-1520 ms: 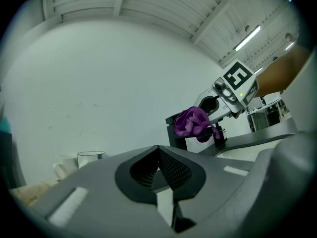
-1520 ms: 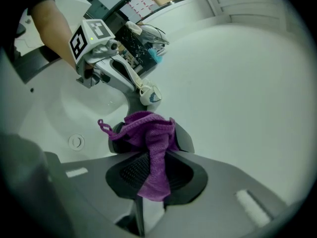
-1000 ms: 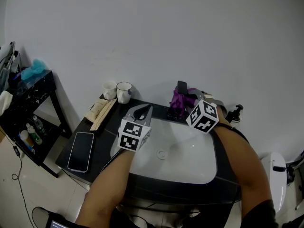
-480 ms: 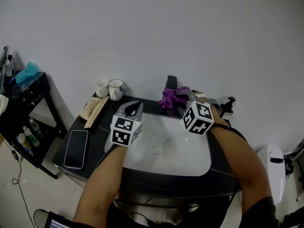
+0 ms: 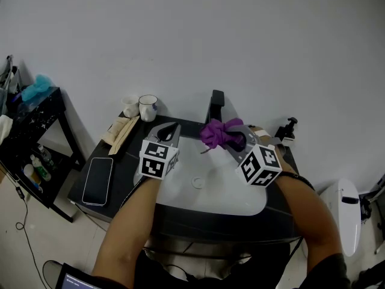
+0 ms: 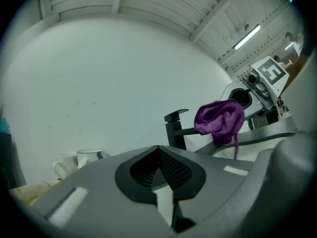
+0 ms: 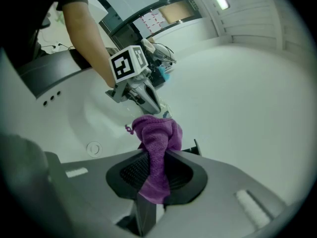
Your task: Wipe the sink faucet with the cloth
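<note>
The black faucet (image 5: 215,104) stands upright at the back of the white sink (image 5: 240,198). My right gripper (image 5: 233,138) is shut on a bunched purple cloth (image 5: 219,132), held over the basin just in front of the faucet and apart from it. In the right gripper view the cloth (image 7: 158,138) bulges out past the jaws, and my right gripper (image 7: 156,157) pinches its lower part. My left gripper (image 5: 171,130) hovers shut and empty over the sink's left rim. In the left gripper view the faucet (image 6: 176,129) and the cloth (image 6: 219,119) show ahead of my left gripper (image 6: 158,150).
A phone (image 5: 97,180) lies on the dark counter at left. Two mugs (image 5: 147,107) stand at the back left by the wall beside some flat packets (image 5: 120,131). A black side table (image 5: 42,116) stands further left, and a white fixture (image 5: 344,212) at right. The drain (image 5: 197,182) sits mid-basin.
My right gripper has drawn the cloth off the faucet toward me, out over the basin. The left gripper has hardly moved.
</note>
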